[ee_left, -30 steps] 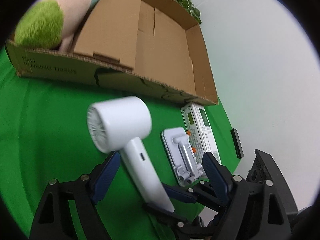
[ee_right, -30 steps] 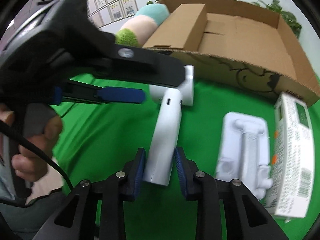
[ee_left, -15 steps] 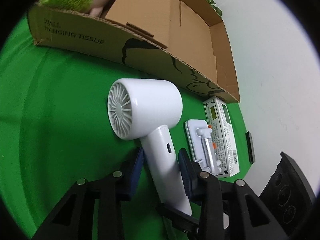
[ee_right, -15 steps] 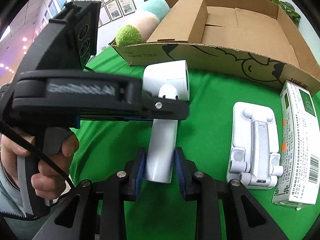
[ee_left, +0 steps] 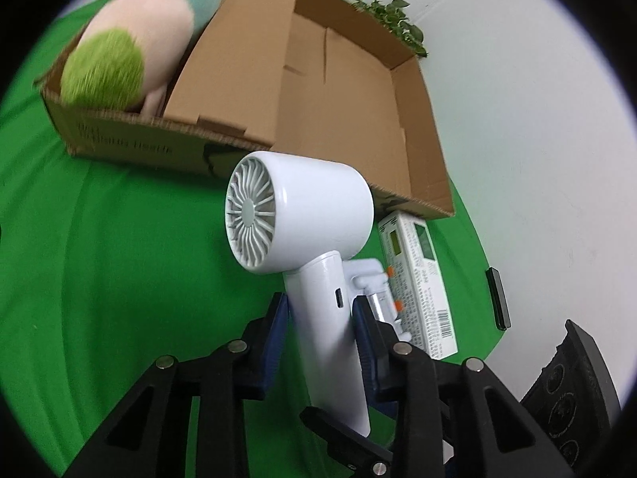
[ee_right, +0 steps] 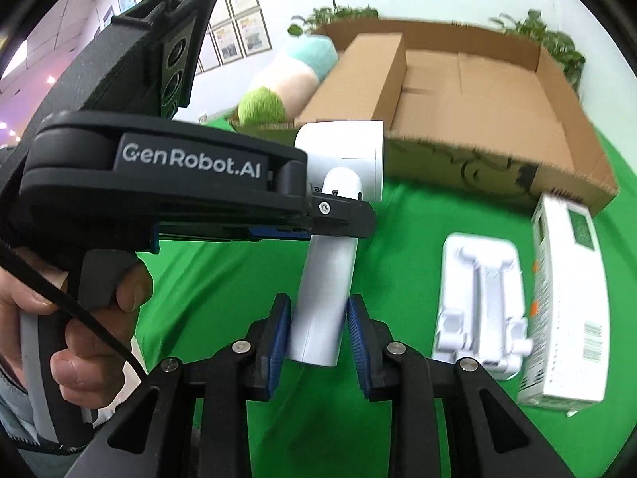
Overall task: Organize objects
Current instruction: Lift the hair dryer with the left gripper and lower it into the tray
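A white hair dryer (ee_left: 302,219) is lifted off the green cloth, head toward the cardboard box (ee_left: 350,91). My left gripper (ee_left: 320,330) is shut on its handle, blue pads on both sides. My right gripper (ee_right: 318,326) also has its pads around the lower end of the handle (ee_right: 322,298), with the left gripper's body crossing above it. A white phone stand (ee_right: 481,298) and a white carton (ee_right: 569,302) lie on the cloth to the right.
The open box holds a plush toy (ee_left: 131,40) at its left end and a folded cardboard flap (ee_left: 239,67). A small black object (ee_left: 497,298) lies on the white surface beyond the cloth edge. Plants stand behind the box.
The left gripper closed on the dryer handle, and the dryer has risen off the cloth with its head nearer the box. The right gripper stays around the handle end.
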`<control>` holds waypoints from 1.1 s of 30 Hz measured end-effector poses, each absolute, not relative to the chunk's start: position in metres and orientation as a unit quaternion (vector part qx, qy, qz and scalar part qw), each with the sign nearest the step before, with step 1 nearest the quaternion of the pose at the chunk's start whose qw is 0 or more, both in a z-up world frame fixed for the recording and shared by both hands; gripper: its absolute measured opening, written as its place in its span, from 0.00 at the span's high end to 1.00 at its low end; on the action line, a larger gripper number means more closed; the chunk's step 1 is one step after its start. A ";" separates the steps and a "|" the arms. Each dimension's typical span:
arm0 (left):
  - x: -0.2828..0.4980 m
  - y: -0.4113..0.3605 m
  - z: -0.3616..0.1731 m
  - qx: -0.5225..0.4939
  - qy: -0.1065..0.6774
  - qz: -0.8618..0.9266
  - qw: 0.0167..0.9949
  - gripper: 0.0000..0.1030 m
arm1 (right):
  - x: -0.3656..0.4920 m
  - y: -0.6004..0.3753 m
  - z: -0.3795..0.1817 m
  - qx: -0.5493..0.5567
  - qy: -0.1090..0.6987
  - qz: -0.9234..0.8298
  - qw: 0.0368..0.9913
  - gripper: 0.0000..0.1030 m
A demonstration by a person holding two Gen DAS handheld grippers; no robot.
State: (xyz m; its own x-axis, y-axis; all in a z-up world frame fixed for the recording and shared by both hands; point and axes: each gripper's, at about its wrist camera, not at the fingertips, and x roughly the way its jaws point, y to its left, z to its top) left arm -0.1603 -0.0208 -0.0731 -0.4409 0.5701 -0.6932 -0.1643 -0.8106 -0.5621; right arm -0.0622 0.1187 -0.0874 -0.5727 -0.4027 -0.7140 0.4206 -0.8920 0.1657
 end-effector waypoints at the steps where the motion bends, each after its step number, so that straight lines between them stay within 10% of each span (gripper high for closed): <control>1: -0.161 -0.018 -0.065 -0.474 -0.204 0.827 0.222 0.70 | -0.062 0.119 -0.084 0.395 0.010 -0.889 0.231 0.74; 33: -0.300 0.005 0.041 -0.409 -0.112 0.872 0.243 0.71 | -0.218 0.121 0.004 0.313 -0.040 -0.929 0.195 0.74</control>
